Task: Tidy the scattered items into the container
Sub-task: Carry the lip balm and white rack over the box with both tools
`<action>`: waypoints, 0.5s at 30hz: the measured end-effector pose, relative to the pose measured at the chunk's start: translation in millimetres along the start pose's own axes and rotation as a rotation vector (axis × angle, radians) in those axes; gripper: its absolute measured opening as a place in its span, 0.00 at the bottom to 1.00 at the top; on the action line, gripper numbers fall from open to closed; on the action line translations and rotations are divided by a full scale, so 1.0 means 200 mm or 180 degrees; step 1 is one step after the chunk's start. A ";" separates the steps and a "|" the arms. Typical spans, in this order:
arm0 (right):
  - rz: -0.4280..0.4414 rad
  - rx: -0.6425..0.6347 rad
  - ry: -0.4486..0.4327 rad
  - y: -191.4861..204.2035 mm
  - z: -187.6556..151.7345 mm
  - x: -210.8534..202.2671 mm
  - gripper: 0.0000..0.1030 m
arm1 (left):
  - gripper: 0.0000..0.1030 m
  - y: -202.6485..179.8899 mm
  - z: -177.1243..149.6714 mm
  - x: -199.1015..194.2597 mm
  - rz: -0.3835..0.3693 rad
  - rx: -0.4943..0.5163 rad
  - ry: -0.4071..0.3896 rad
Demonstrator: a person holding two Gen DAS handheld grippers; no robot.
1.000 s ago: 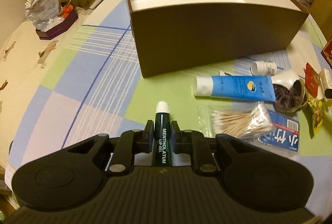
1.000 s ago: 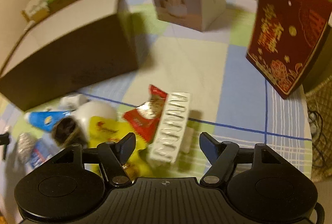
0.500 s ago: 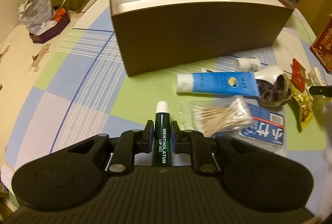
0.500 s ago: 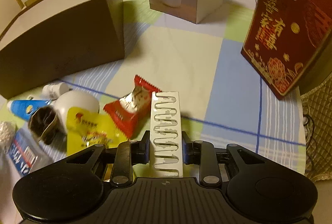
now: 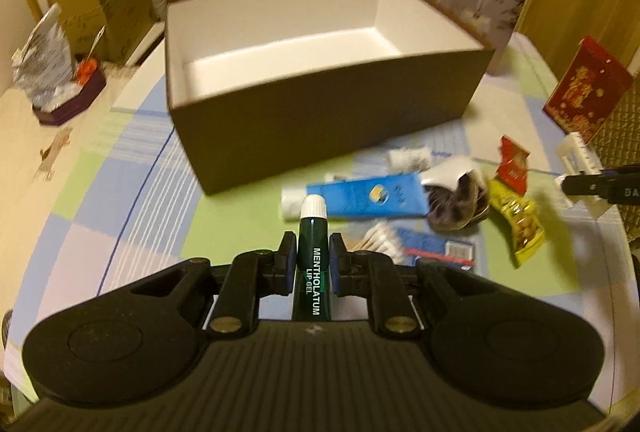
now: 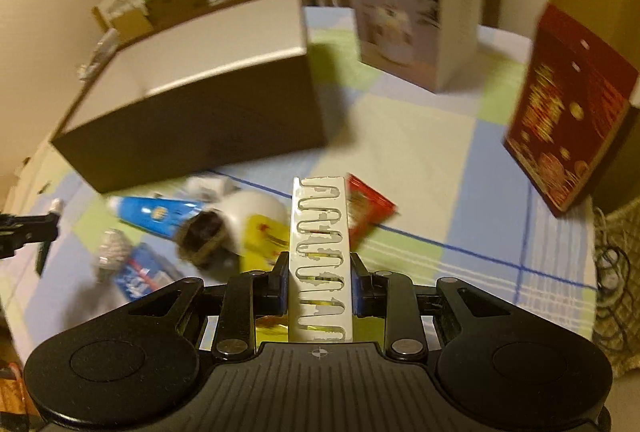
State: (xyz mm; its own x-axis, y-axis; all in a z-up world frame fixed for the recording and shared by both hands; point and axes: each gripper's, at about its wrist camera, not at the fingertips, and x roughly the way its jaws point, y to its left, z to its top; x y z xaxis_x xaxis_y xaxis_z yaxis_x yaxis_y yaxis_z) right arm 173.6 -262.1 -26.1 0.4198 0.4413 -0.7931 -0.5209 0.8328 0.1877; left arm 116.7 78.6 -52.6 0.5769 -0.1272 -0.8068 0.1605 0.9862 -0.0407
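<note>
Two items are getting carried at once here. The left gripper is clamping its jaws tight on a dark green lip gel tube, white cap pointing forward, and the right gripper is squeezing a white plastic strip with slots, which is sticking straight out ahead of it.

Both grippers are hanging above the table, and the brown box is sitting ahead of the left one and ahead-left of the right one. As far as I can see its white inside is showing nothing in it, so I'd say the tidying is barely started.

Plenty is lying on the checked cloth between the left gripper and the box, mostly off to its right: a blue tube, a bag of cotton swabs, a small white bottle, a white-and-brown round thing I can't identify, a yellow snack packet and a red packet.

So nothing dropped in yet, two in hand, roughly six waiting.
</note>
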 end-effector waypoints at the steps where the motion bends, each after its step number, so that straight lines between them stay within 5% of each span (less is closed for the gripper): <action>1: 0.0036 -0.0026 -0.0013 0.02 0.01 0.00 0.30 | 0.13 -0.01 0.01 -0.01 -0.0008 0.0013 -0.0022; 15: 0.0382 -0.0455 -0.0349 0.30 0.33 0.02 0.30 | 0.13 -0.02 0.27 -0.05 -0.0070 0.0194 -0.0421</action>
State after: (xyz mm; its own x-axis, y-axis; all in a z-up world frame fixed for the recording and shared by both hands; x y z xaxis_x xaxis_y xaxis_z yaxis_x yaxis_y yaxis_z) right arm 193.7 -187.2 20.3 0.4225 0.5747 -0.7009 -0.6688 0.7196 0.1869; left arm 153.2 70.2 -12.0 0.6727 -0.1654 -0.7212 0.2203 0.9753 -0.0182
